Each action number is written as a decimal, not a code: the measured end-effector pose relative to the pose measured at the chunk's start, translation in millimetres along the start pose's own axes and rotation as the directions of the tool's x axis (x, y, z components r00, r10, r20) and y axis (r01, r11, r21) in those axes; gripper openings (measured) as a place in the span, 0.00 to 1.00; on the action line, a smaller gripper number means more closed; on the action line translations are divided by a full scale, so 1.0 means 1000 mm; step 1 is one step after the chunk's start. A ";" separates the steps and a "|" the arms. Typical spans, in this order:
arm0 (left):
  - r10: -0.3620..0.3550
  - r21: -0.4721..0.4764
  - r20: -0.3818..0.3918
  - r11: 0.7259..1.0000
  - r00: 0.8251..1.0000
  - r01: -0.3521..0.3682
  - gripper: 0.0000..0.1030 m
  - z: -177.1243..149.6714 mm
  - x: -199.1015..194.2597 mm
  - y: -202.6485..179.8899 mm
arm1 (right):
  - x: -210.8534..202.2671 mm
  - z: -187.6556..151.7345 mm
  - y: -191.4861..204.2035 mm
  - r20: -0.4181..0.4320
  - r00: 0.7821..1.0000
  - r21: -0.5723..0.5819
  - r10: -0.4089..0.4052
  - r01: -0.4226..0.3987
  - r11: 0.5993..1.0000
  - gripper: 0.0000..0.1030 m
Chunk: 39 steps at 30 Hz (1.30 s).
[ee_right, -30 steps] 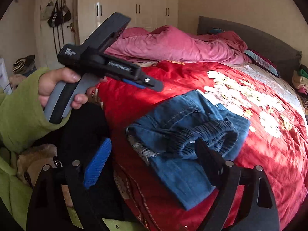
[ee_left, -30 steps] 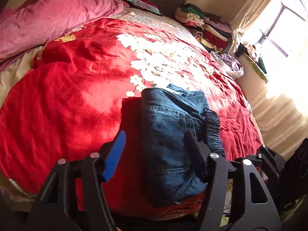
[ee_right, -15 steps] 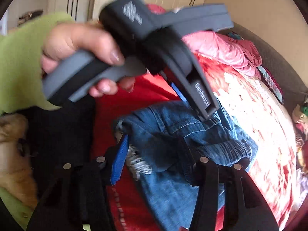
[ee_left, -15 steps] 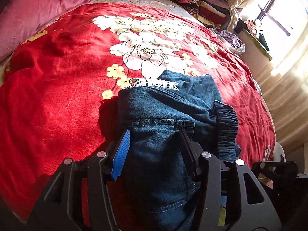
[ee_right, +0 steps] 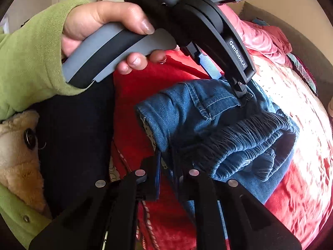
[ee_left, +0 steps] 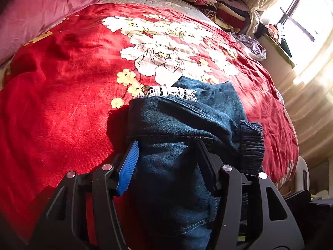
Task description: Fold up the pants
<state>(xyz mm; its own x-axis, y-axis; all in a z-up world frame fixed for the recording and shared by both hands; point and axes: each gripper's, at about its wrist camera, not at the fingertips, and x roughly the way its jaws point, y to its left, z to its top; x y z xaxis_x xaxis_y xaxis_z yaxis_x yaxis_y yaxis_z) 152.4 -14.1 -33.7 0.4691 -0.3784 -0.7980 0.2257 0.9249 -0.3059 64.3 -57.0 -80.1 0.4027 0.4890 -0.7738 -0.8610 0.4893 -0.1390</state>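
Observation:
The blue denim pants [ee_left: 179, 125] lie folded in a bundle near the front edge of the red flowered bedspread [ee_left: 62, 95], dark elastic waistband [ee_left: 250, 143] to the right. My left gripper [ee_left: 166, 148] is open, its fingers straddling a fold of the denim. In the right wrist view the pants [ee_right: 199, 108] fill the middle, and my right gripper [ee_right: 165, 156] is shut on their near edge. The left gripper [ee_right: 226, 77] shows there from the side, held by a hand in a green sleeve, tips down on the denim.
A pink duvet [ee_left: 41, 14] is bunched at the head of the bed. Stacked folded clothes [ee_left: 216, 6] sit at the far right corner by the window [ee_left: 301, 20]. The person's dark clothing and green jacket [ee_right: 20, 66] are close at the bed's front edge.
Both grippers moved in onto the pants. The right gripper closed from open onto the near denim edge. The left gripper narrowed around a fold.

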 end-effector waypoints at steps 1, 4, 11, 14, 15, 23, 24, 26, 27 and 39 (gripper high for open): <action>0.003 0.002 0.002 1.000 1.000 -0.003 0.47 0.000 -0.001 -0.001 | -0.001 0.001 0.000 0.004 1.000 0.000 0.002 -0.002 1.000 0.18; 0.011 0.007 0.010 1.000 1.000 -0.011 0.48 -0.001 -0.003 -0.004 | -0.008 0.002 0.001 0.017 1.000 0.006 -0.001 0.001 1.000 0.21; 0.018 0.021 0.028 1.000 0.999 -0.019 0.54 -0.002 -0.010 -0.011 | -0.035 -0.001 -0.003 0.055 0.998 0.073 0.006 -0.010 0.997 0.31; 0.017 0.031 0.041 0.999 0.999 -0.018 0.55 -0.003 -0.014 -0.016 | -0.048 -0.001 -0.001 0.062 0.998 0.094 -0.001 -0.005 0.996 0.32; 0.018 0.035 0.047 0.999 0.999 -0.019 0.56 -0.003 -0.016 -0.018 | -0.052 -0.002 -0.002 0.067 0.998 0.101 -0.005 -0.002 0.995 0.32; 0.021 0.050 0.082 0.998 0.996 -0.025 0.61 -0.005 -0.034 -0.025 | -0.066 -0.001 -0.020 0.113 0.994 0.147 -0.001 -0.016 0.989 0.47; 0.023 0.051 0.087 0.998 0.996 -0.028 0.62 -0.005 -0.036 -0.026 | -0.069 0.000 -0.021 0.121 0.993 0.151 -0.005 -0.013 0.988 0.47; 0.031 0.054 0.100 0.998 0.994 -0.037 0.65 -0.006 -0.042 -0.027 | -0.074 0.000 -0.025 0.142 0.990 0.162 -0.011 -0.012 0.987 0.52; 0.033 0.055 0.107 0.998 0.994 -0.039 0.67 -0.006 -0.045 -0.028 | -0.078 0.000 -0.027 0.153 0.988 0.171 -0.021 -0.006 0.985 0.58; 0.085 0.010 0.139 0.996 0.987 -0.087 0.82 -0.023 -0.053 -0.011 | -0.091 -0.023 -0.104 0.158 0.969 0.507 -0.188 0.084 0.858 0.70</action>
<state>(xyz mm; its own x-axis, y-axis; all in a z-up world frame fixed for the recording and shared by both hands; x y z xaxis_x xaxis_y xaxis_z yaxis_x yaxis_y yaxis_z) 105.2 -3.7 -0.1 0.6003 -0.3002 -0.7412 0.1927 0.9539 -0.2303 109.9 -169.3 -9.7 0.6015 0.4958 -0.6264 -0.5475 0.8268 0.1286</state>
